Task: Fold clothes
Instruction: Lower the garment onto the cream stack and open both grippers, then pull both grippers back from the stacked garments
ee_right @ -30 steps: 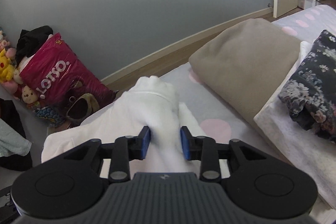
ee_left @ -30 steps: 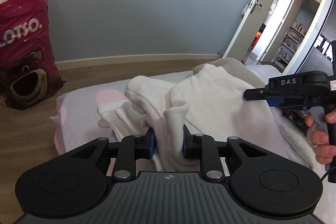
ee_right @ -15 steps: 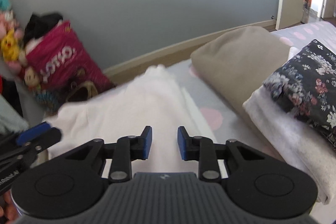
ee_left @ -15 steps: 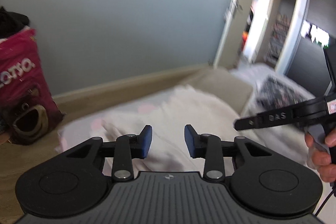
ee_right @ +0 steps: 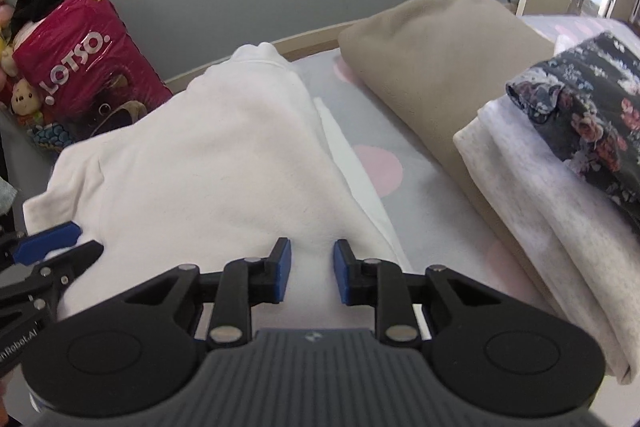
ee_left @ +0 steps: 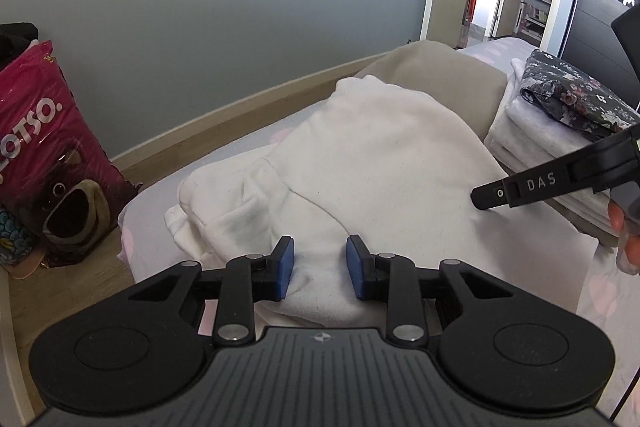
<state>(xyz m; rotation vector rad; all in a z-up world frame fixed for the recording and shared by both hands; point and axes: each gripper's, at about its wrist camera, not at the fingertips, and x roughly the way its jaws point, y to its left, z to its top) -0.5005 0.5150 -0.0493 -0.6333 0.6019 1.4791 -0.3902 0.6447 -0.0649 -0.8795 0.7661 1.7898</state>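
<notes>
Over white garment (ee_left: pixel 380 163): both jaws parted, empty.

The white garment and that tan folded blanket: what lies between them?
In the right wrist view, only a bare strip of bed sheet, pale grey with pink dots, lies between the white garment and the tan blanket.

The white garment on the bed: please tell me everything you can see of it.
The white garment looks like soft fleece, folded over itself in layers, lying flat on the dotted sheet. A narrow end points toward the wall; bunched folds show at its left in the left wrist view. Both open hand-held grippers, left and right, hover above it.
</notes>
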